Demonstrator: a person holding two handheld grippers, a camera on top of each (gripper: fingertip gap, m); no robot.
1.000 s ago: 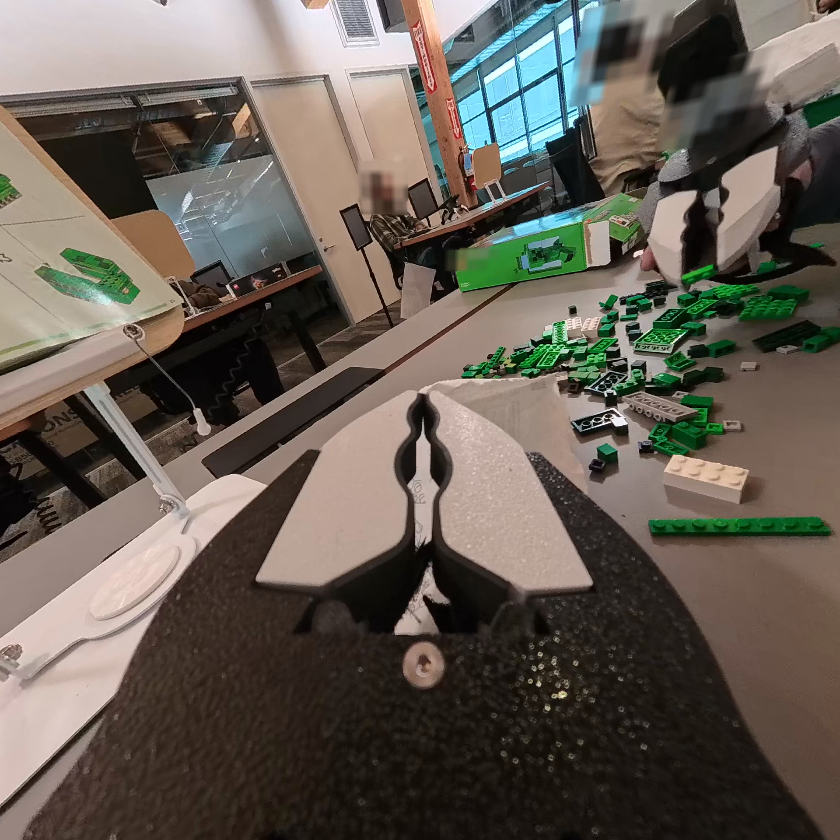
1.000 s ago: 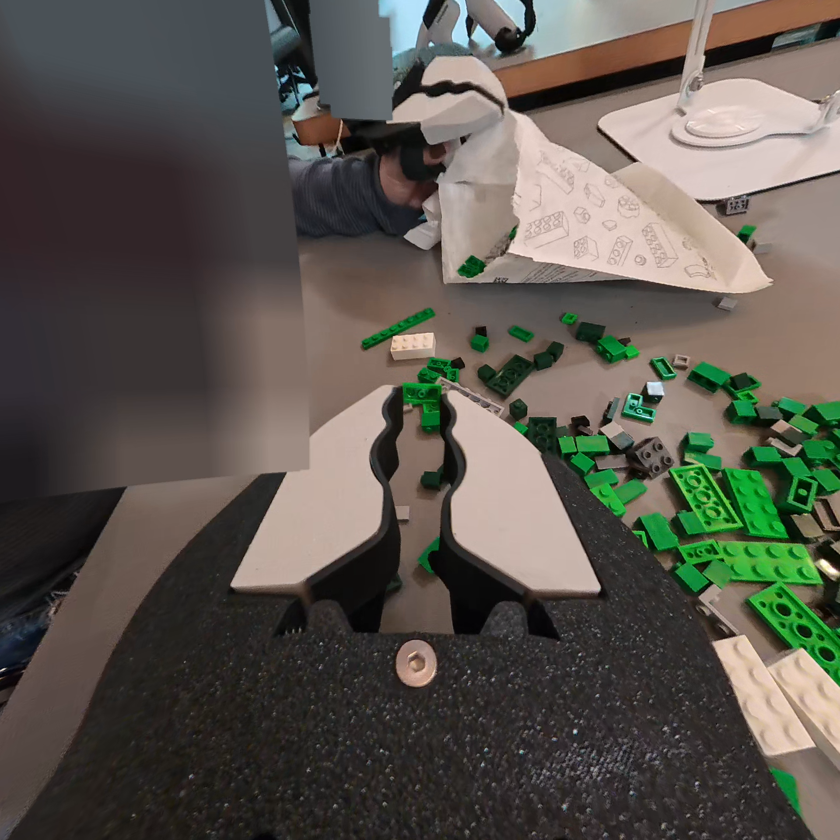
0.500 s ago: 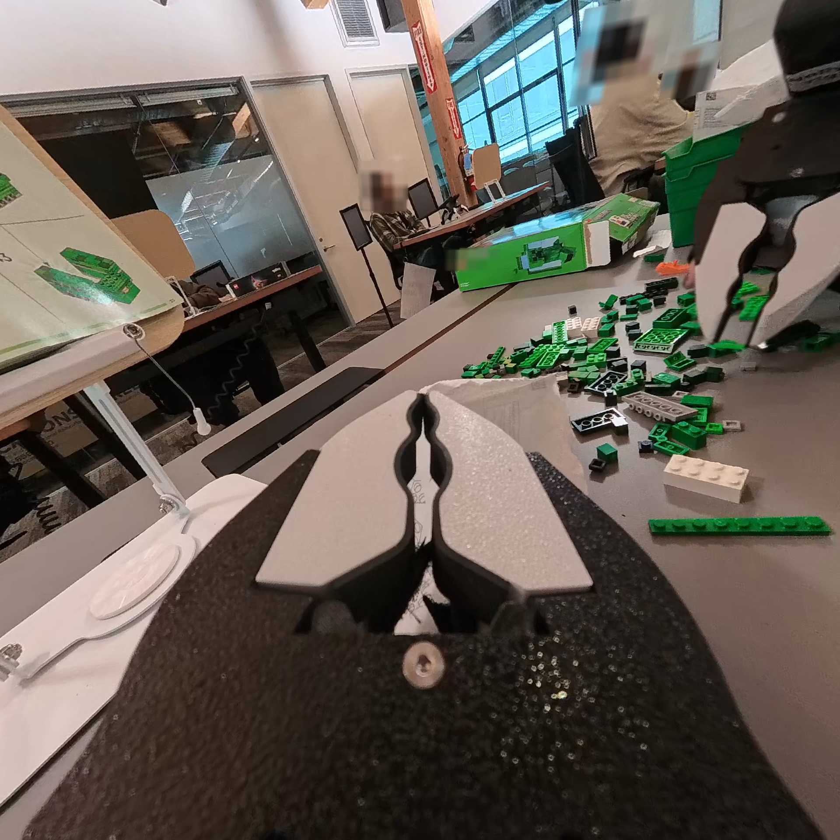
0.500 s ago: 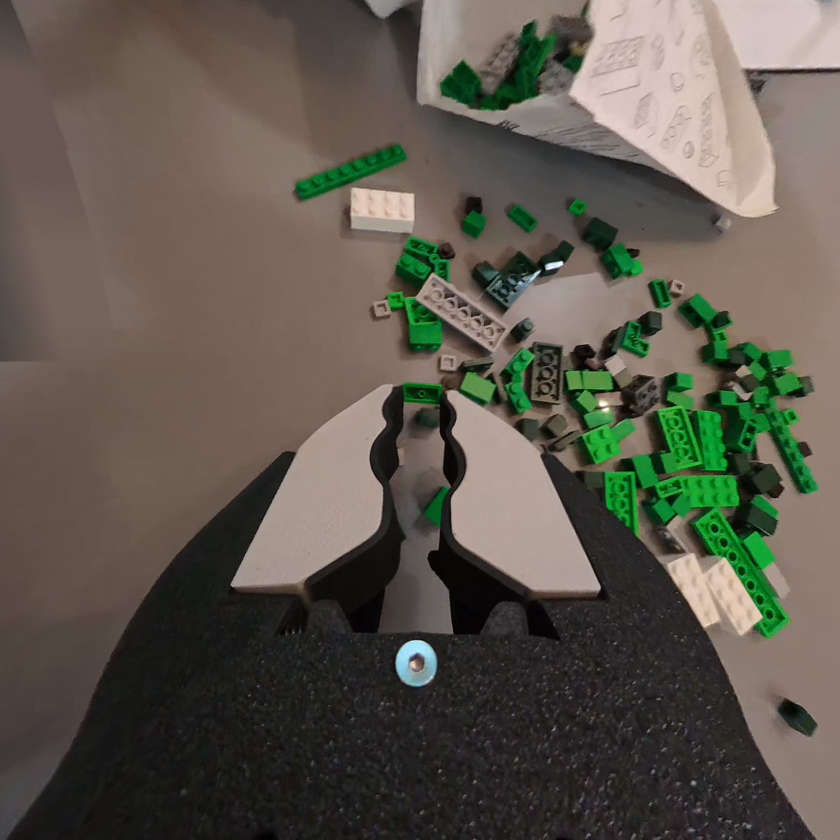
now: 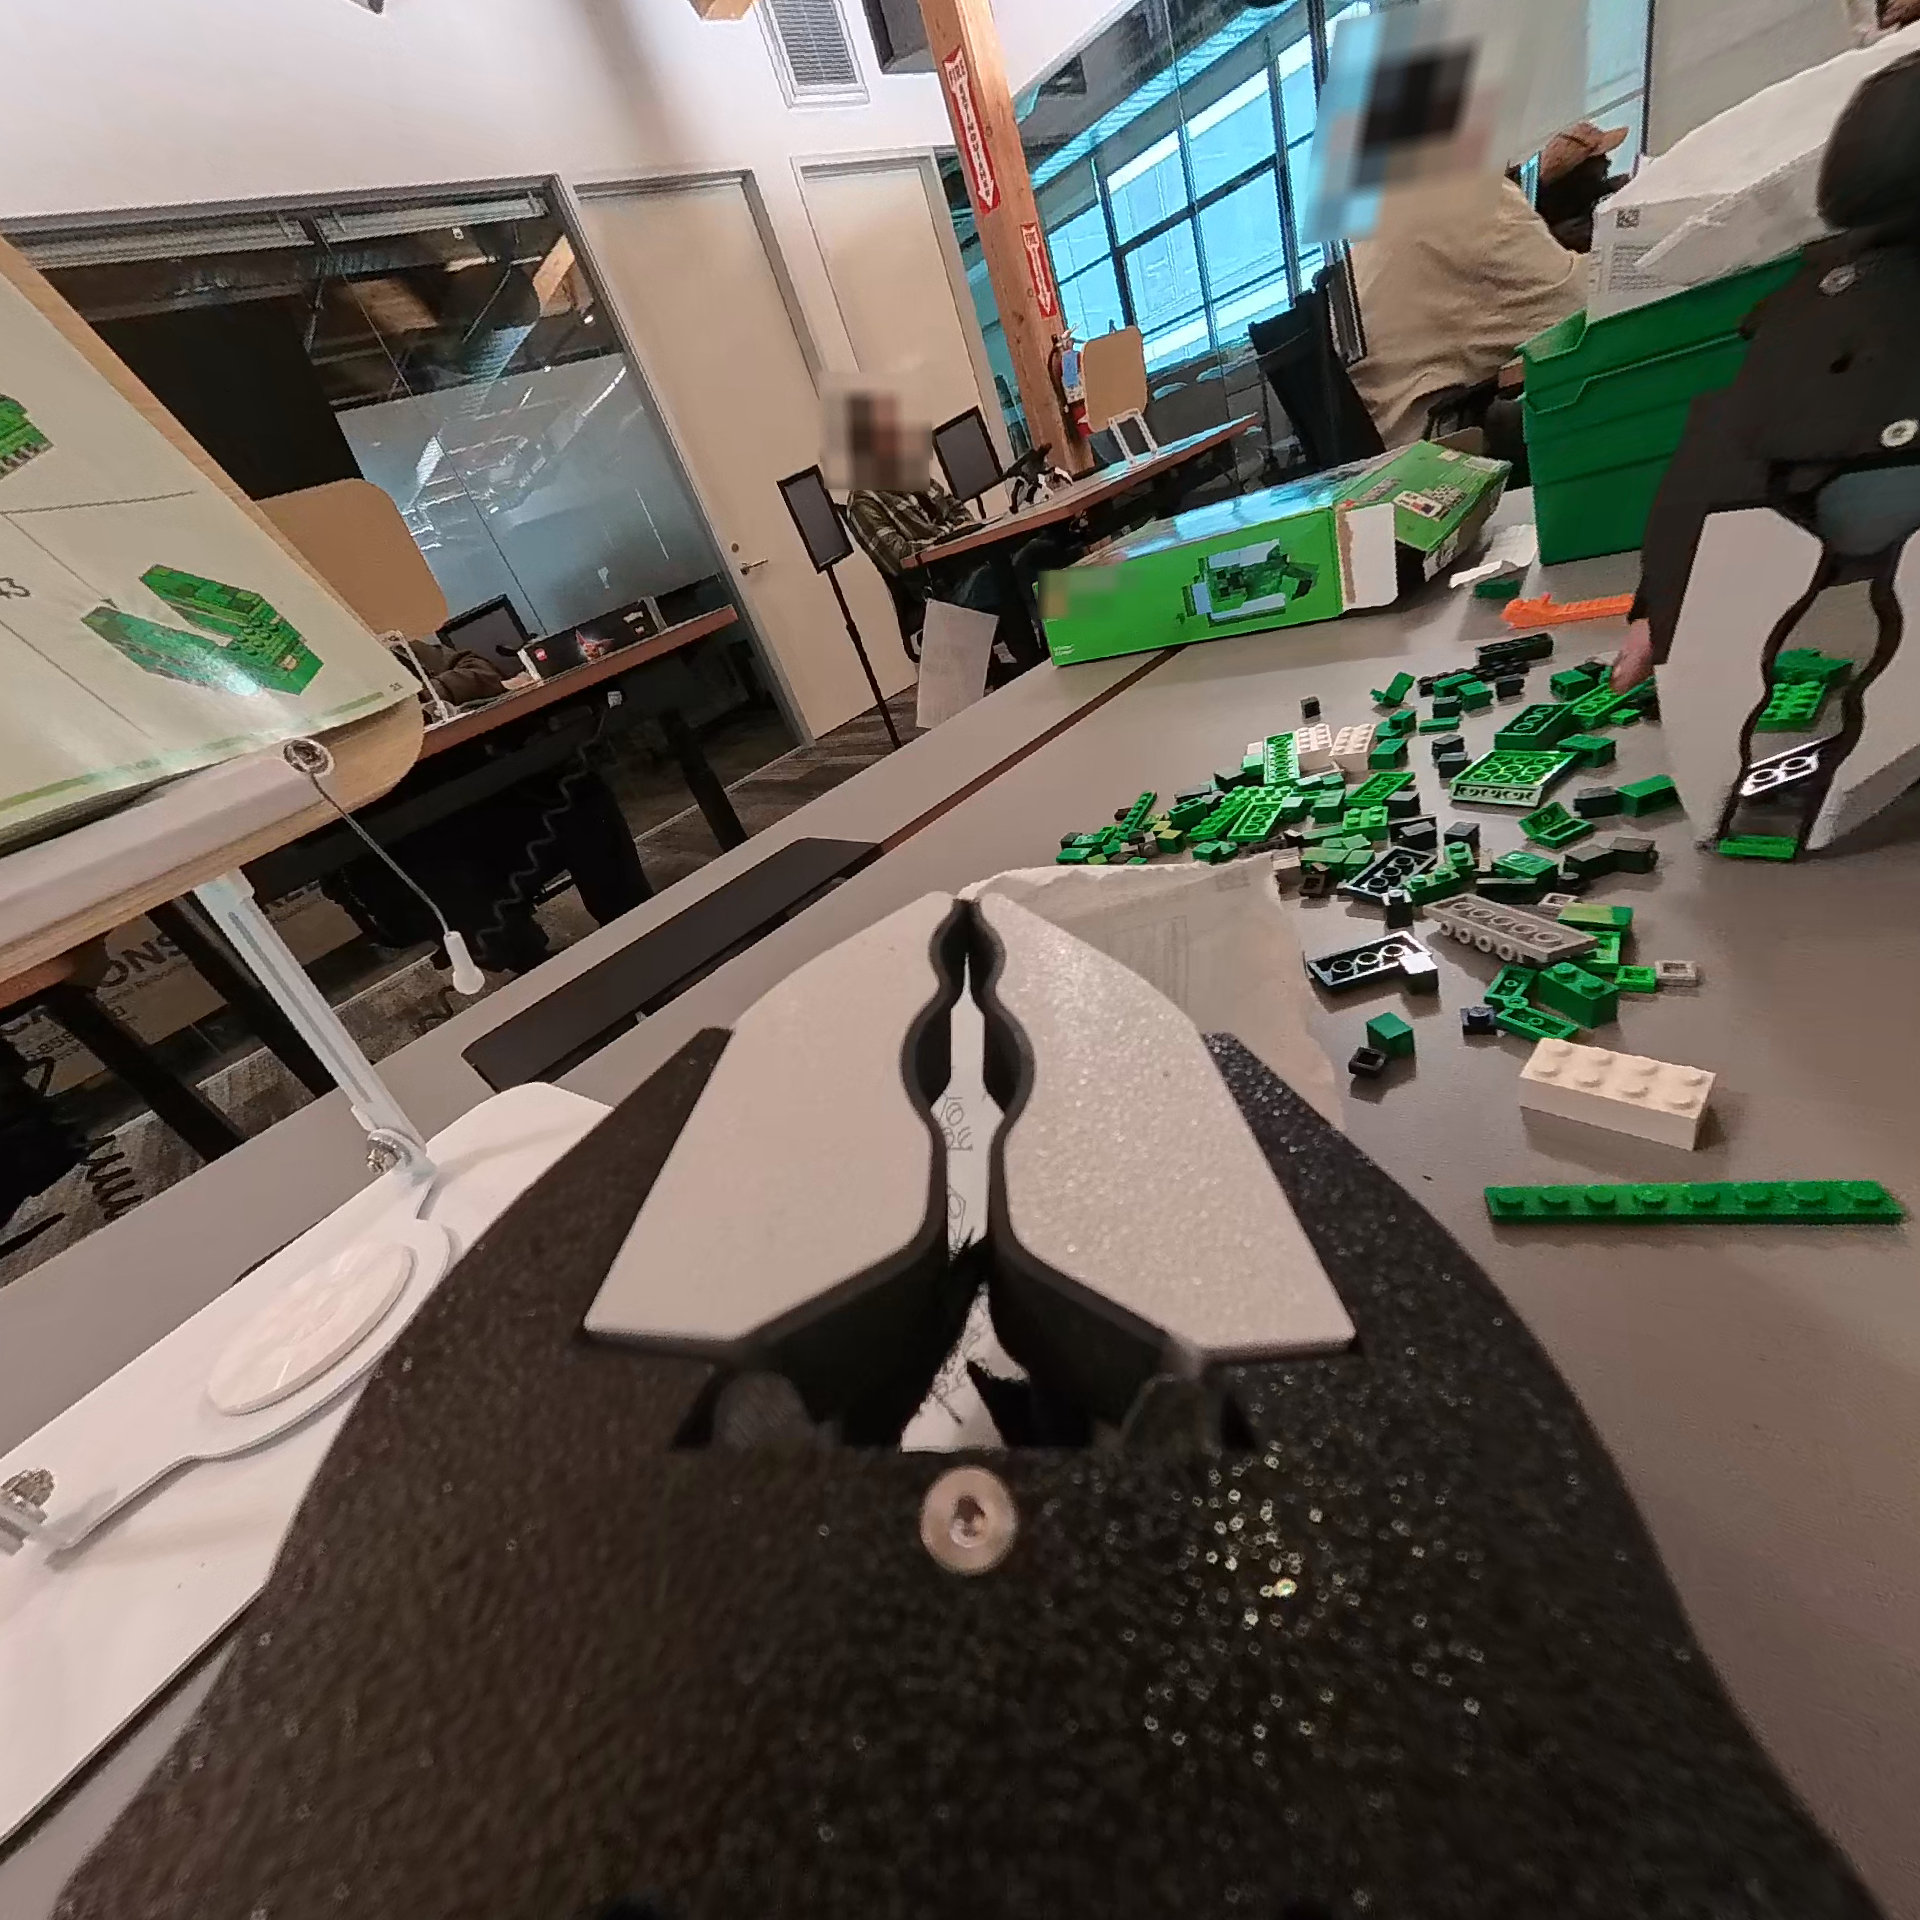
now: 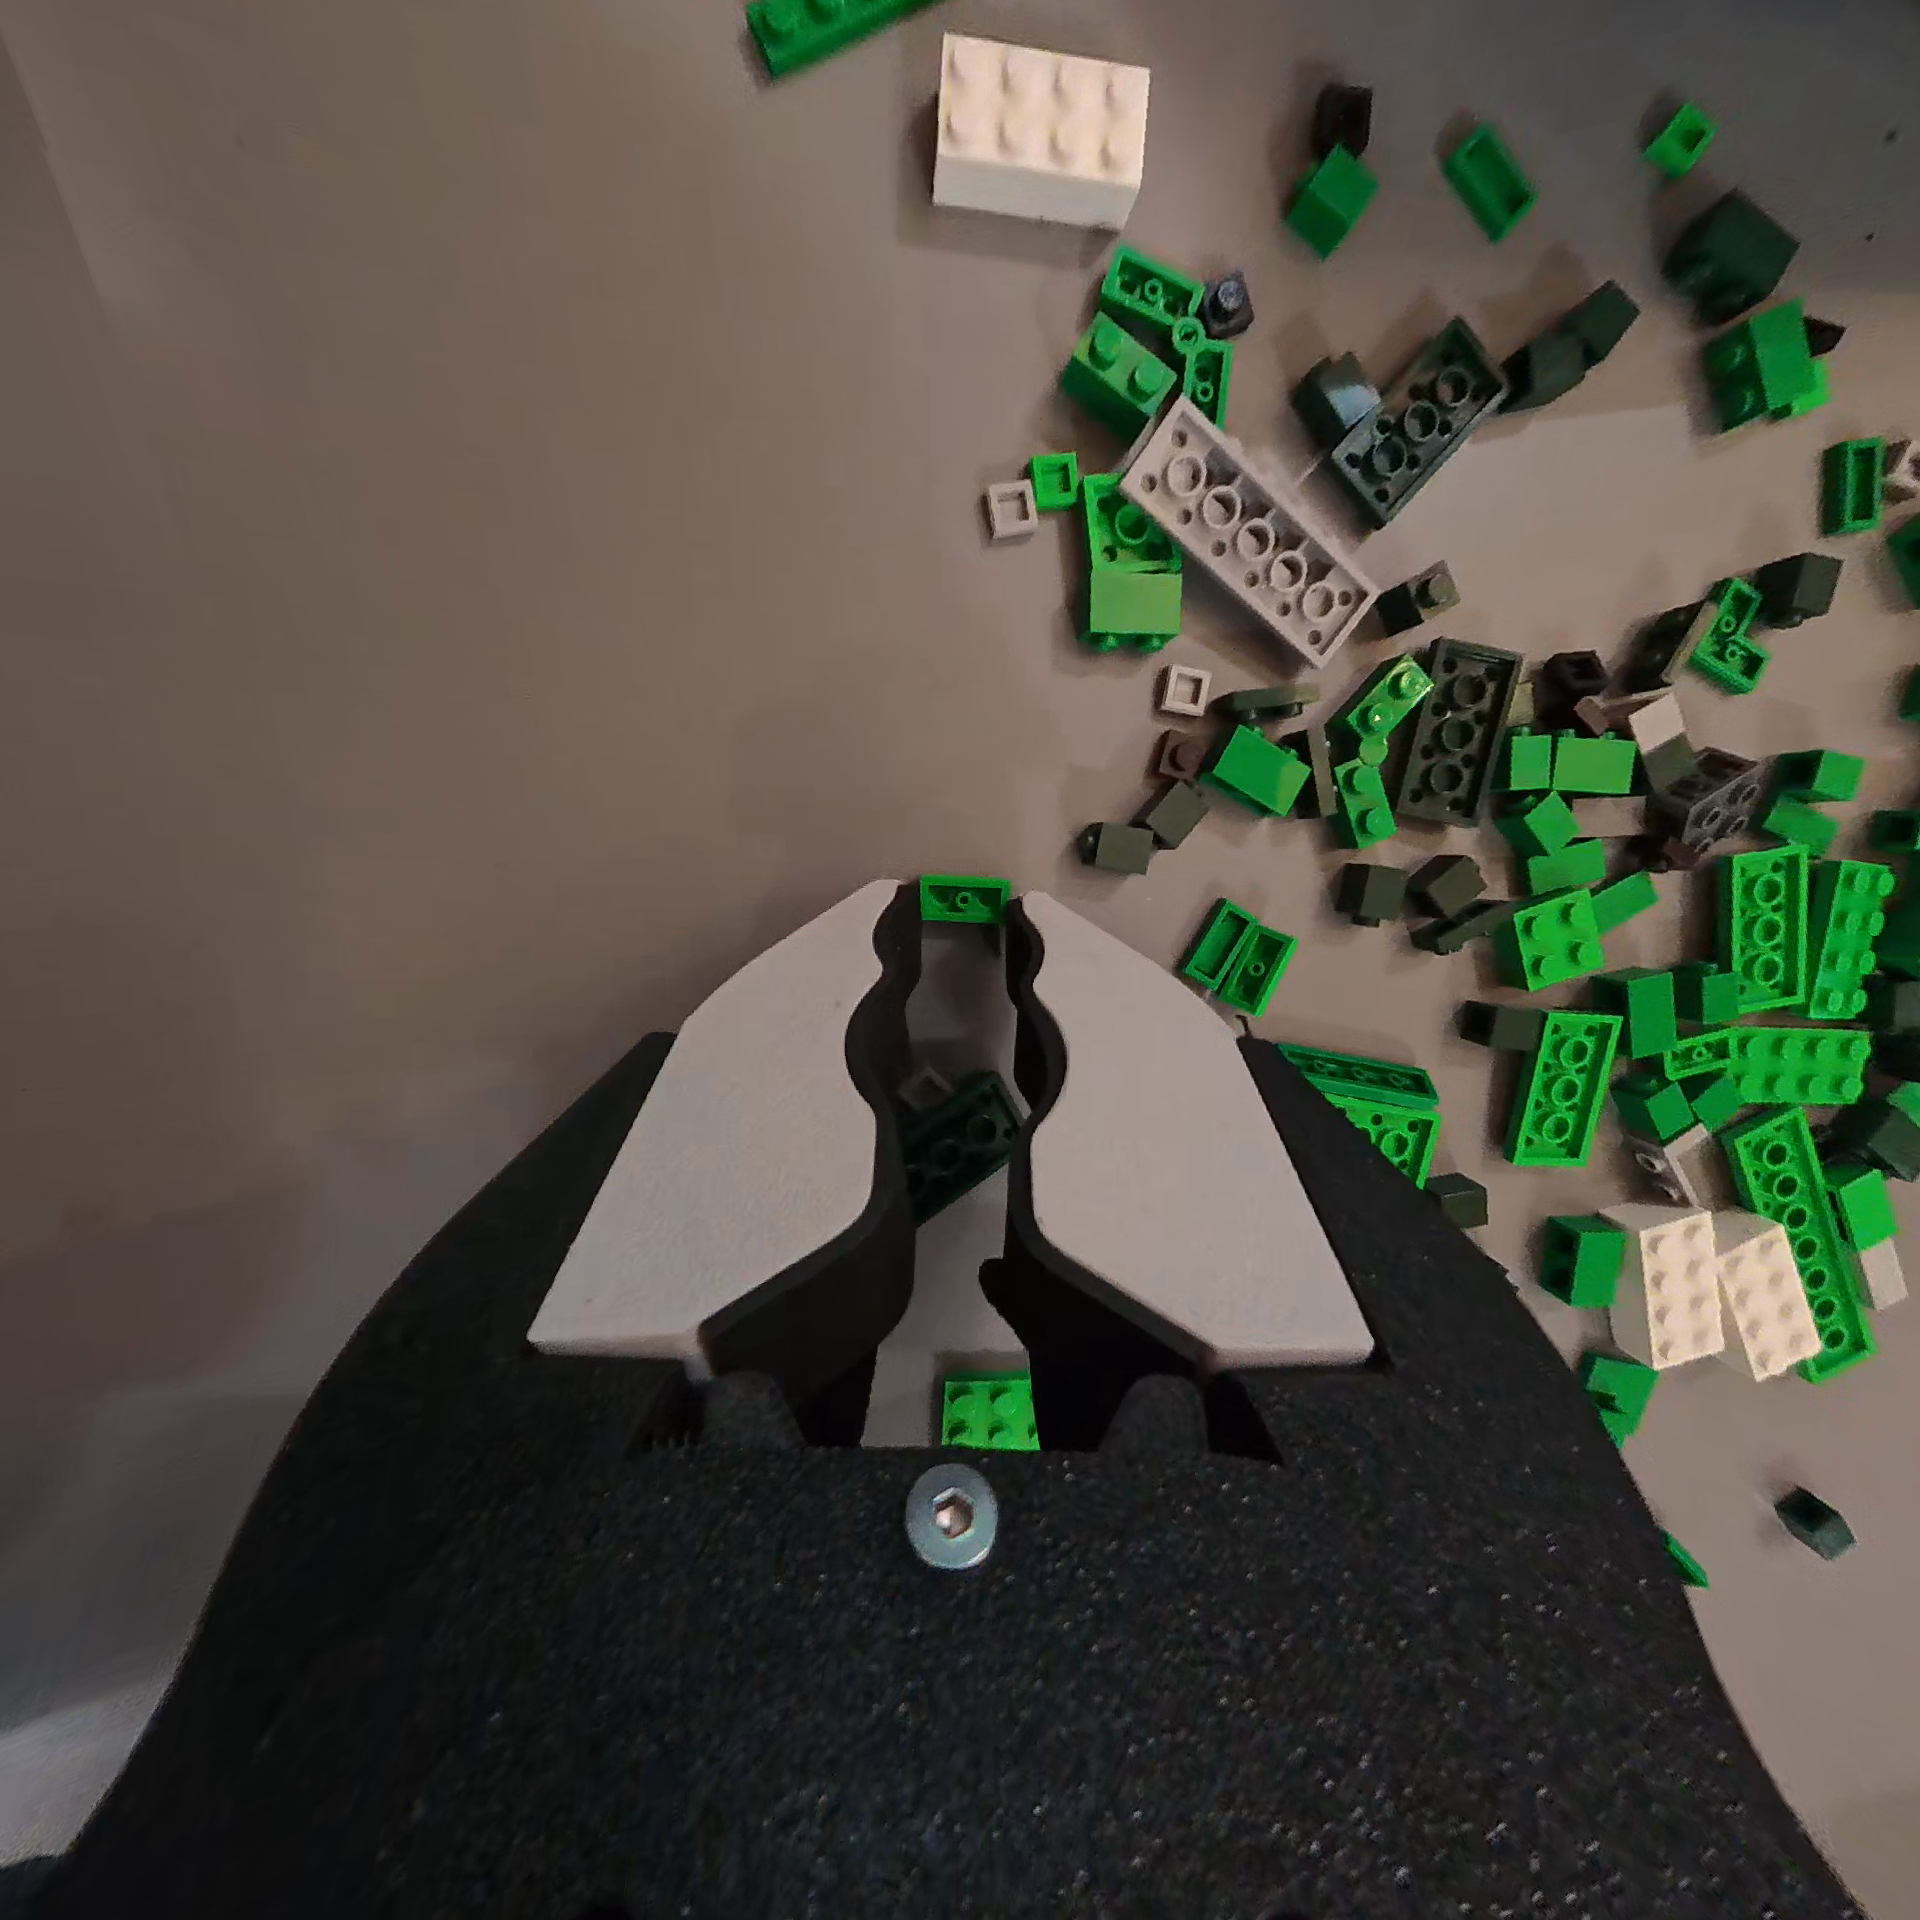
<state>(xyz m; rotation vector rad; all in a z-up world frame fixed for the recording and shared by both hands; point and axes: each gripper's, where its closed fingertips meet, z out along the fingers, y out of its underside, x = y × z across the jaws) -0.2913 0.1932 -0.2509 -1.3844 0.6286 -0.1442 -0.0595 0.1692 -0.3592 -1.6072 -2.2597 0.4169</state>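
Observation:
My right gripper (image 6: 964, 902) points straight down at the grey table (image 6: 468, 520) and is shut on a small bright green plate (image 6: 964, 899) at its tips. It hangs low over the left edge of a pile of green, dark green, grey and white bricks (image 6: 1558, 831). A dark green plate (image 6: 956, 1143) lies under its fingers. The left wrist view shows it at the right (image 5: 1761, 847) with the green plate. My left gripper (image 5: 968, 914) is shut on a white paper bag (image 5: 1195, 935) near the table's edge.
A white brick (image 5: 1616, 1091) and a long green plate (image 5: 1694, 1200) lie near the bag. A green box (image 5: 1226, 582), green bins (image 5: 1621, 436) and an orange tool (image 5: 1558, 610) sit farther back. An instruction booklet (image 5: 156, 582) stands on a white stand (image 5: 260, 1351) at the left. One gripper's finger ends stand about 25 cm off the other's. From the right gripper's tips to the white brick (image 5: 1616, 1091) is close to 12 cm. My right wrist view (image 6: 1038, 91) looks at it from another angle.
My right gripper has tilted to face the table and dropped closer to it, with the small green plate still in its tips. The left gripper and bag have not moved.

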